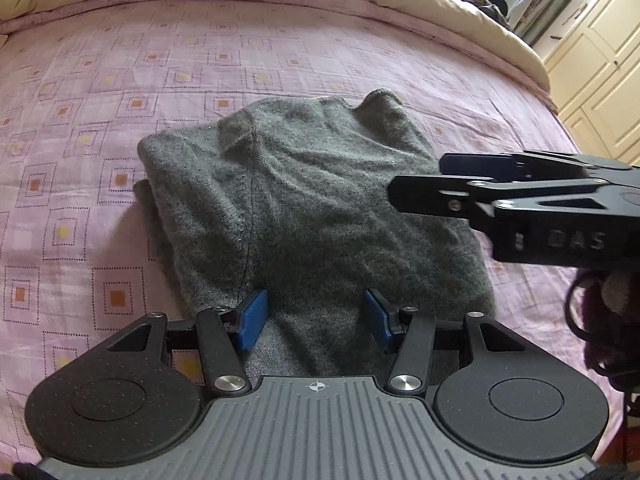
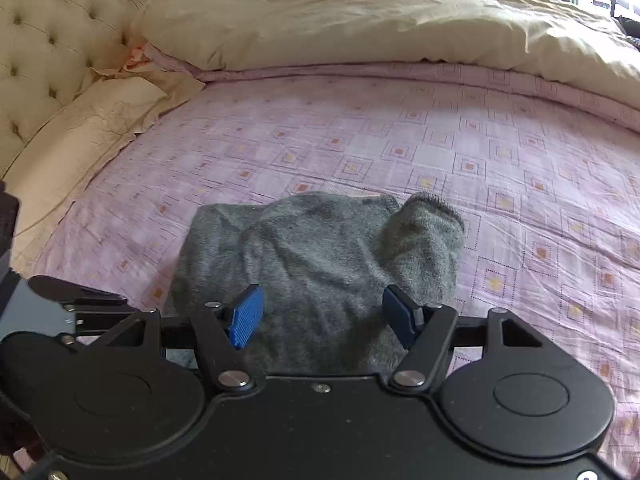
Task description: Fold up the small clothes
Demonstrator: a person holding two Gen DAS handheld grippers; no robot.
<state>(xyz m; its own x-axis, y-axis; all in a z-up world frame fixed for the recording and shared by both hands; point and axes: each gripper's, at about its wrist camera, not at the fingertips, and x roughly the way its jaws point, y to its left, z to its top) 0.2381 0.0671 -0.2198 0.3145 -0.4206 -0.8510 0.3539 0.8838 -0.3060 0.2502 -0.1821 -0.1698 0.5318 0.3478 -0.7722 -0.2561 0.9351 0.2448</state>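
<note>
A grey knitted garment (image 1: 304, 200) lies folded into a compact bundle on the pink patterned bedsheet (image 1: 80, 120); it also shows in the right wrist view (image 2: 320, 256). My left gripper (image 1: 316, 320) is open, its blue pads (image 1: 252, 318) spread over the garment's near edge, holding nothing. My right gripper (image 2: 326, 316) is open too, its blue pads (image 2: 246, 316) apart above the garment's near part. In the left wrist view the right gripper (image 1: 460, 184) reaches in from the right, over the garment's right side.
A cream duvet (image 2: 360, 20) is bunched along the far side of the bed. A tufted headboard (image 2: 52, 40) and a pillow (image 2: 88, 128) are at the left. Cream cupboards (image 1: 592, 64) stand beyond the bed at the right.
</note>
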